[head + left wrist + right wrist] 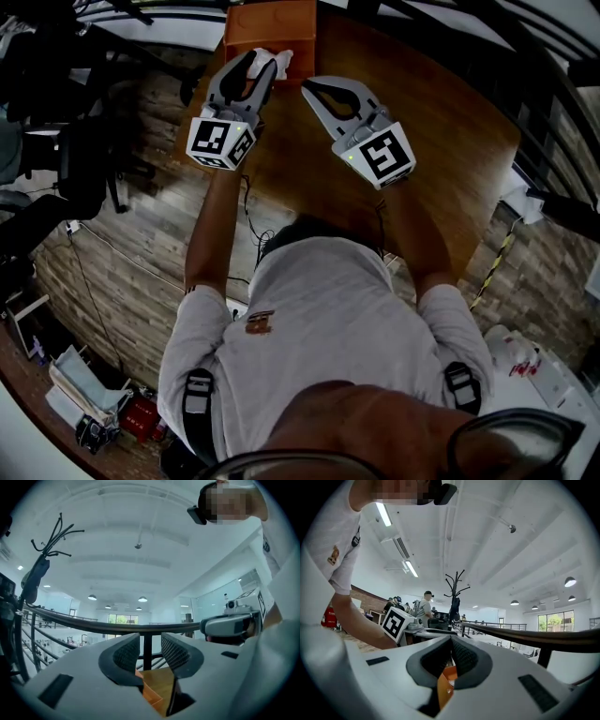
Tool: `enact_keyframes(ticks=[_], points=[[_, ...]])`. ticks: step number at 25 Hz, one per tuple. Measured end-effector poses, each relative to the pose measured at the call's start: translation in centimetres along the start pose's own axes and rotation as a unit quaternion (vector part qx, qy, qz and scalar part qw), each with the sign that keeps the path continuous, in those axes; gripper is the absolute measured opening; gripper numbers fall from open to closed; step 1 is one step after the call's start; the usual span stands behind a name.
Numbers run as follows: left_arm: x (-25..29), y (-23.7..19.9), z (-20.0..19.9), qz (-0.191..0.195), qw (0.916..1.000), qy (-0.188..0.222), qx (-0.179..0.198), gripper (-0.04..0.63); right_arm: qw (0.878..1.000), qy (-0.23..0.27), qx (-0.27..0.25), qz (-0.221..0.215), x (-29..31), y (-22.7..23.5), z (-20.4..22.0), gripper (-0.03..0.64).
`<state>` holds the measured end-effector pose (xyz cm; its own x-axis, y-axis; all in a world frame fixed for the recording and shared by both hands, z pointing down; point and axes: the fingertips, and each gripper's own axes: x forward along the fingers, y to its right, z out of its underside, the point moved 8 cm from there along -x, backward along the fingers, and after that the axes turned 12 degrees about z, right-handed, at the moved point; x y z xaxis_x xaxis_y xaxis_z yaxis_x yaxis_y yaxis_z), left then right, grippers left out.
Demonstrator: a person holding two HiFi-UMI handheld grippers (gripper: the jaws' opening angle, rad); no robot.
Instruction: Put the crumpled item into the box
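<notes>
A white crumpled item [280,64] lies at the near edge of the orange box [272,26] at the far side of the brown table [431,141]; I cannot tell whether it rests inside. My left gripper [260,64] points at it, its tips right beside the item. In the left gripper view my left gripper [151,641] stands open, nothing between the pads, and the box [152,688] shows below the gap. My right gripper [307,87] hovers over the table just right of the left one. Its pads [459,656] meet at the tip, shut and empty.
A dark railing [140,629] runs behind the table's far side. Black chairs and equipment [75,141] stand on the wooden floor to the left. A coat stand [454,592] and several people at desks [424,604] are off to the side. Cables [253,234] hang under the table.
</notes>
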<state>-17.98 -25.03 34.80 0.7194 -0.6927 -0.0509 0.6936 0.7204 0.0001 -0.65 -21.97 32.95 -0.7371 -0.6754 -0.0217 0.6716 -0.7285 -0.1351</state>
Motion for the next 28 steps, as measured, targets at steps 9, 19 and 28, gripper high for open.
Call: enact_keyframes(ticks=[9, 19, 28], points=[[-2.9, 5.8, -3.8, 0.002, 0.9982, 0.055, 0.024, 0.043, 0.999, 0.046, 0.026, -0.01, -2.5, -2.0, -1.6, 0.032], [-6.2, 11.0, -4.3, 0.019, 0.996, 0.085, 0.021, 0.02, 0.995, 0.079, 0.056, -0.011, -5.8, -4.8, -2.8, 0.032], [-8.2, 13.0, -3.7, 0.029, 0.9964, 0.079, 0.006, 0.02, 0.995, 0.073, 0.061, -0.009, -7.9, -6.8, -2.5, 0.031]])
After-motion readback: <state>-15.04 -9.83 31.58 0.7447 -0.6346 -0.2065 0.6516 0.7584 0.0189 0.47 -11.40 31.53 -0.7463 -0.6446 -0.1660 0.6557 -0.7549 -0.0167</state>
